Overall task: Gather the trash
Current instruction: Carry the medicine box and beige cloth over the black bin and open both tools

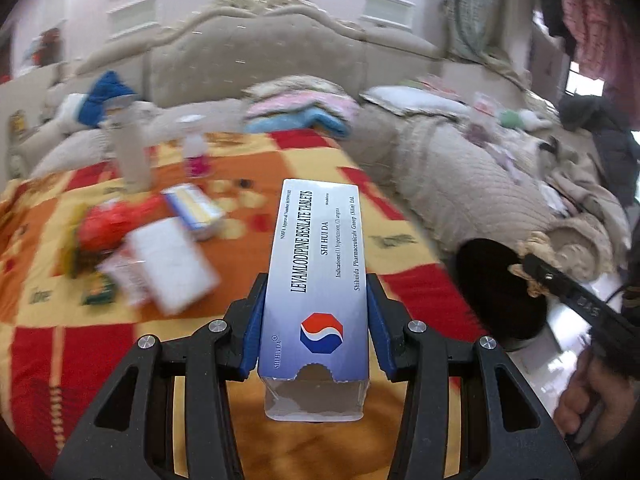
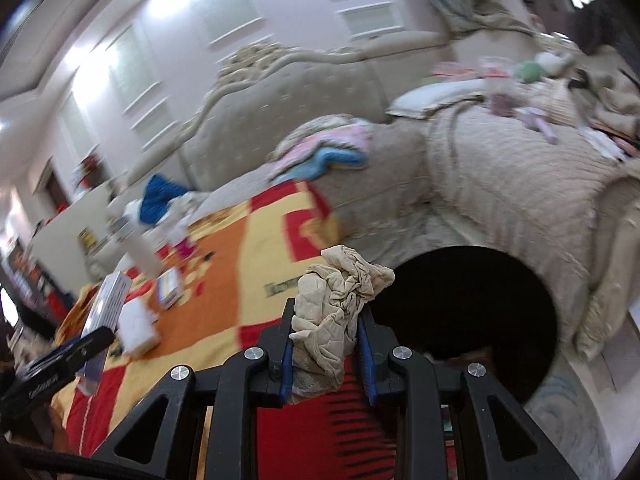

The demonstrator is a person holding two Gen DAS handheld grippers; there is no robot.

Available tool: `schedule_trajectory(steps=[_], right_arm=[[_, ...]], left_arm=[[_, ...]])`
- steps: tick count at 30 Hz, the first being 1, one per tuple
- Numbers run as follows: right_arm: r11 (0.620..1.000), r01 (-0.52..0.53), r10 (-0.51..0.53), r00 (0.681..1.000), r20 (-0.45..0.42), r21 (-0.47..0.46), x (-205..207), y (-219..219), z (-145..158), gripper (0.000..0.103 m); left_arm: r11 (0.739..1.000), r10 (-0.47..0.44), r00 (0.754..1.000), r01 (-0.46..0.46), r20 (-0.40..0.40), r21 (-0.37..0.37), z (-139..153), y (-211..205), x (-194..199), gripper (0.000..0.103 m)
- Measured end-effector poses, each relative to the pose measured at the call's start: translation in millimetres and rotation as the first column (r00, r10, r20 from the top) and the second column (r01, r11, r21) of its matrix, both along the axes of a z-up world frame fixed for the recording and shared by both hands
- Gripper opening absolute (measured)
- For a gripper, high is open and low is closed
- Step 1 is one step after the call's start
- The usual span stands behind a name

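Observation:
My left gripper [image 1: 316, 312] is shut on an empty silver-blue medicine box [image 1: 316, 272] and holds it above the red, orange and yellow blanket [image 1: 248, 304]. My right gripper [image 2: 326, 344] is shut on a crumpled beige tissue [image 2: 340, 300] just left of a round black bin [image 2: 472, 304] at the bed's edge. The bin [image 1: 496, 292] also shows in the left wrist view, with the right gripper [image 1: 532, 270] and tissue over it. The left gripper and its box [image 2: 108, 300] show at the left of the right wrist view.
More litter lies on the blanket: a white packet [image 1: 172, 264], a blue-and-yellow box [image 1: 196, 210], a red wrapper [image 1: 108, 224], a grey tube [image 1: 132, 152], a small bottle [image 1: 194, 148]. Beige bedding [image 1: 472, 184] is heaped at the right, the headboard [image 1: 256, 52] behind.

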State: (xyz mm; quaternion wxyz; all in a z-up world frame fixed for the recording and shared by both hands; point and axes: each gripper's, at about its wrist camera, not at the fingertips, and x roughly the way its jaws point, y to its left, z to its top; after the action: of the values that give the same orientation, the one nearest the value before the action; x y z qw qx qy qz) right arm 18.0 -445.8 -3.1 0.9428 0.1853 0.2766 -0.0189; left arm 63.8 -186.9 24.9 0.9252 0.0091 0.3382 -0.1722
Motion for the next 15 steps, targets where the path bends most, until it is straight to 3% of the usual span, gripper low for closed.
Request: schedule_trajectory(steps=[5,10,15], right_arm=[[0.99,0.137,-0.136,0.989,-0.061,0.011,-7,-42,-12,0.025],[0.984,0.176,-0.175,0.98,-0.094,-0.001,-11,-63,-19,0.025],[0.982,0.188,-0.188,0.973,-0.133,-0.012,-8,-74,-28,0.025]], left_arm=[[0.982,-0.186,0.982,0.187,-0.019,0.012,-12,-73,10,0.044],[0.93,-0.366,0.929,0.368,-0.05,0.02,-32,-137,18,0.044],[0.894,-0.448,0.888,0.448,-0.098,-0.023,-55,-169,32,0.044]])
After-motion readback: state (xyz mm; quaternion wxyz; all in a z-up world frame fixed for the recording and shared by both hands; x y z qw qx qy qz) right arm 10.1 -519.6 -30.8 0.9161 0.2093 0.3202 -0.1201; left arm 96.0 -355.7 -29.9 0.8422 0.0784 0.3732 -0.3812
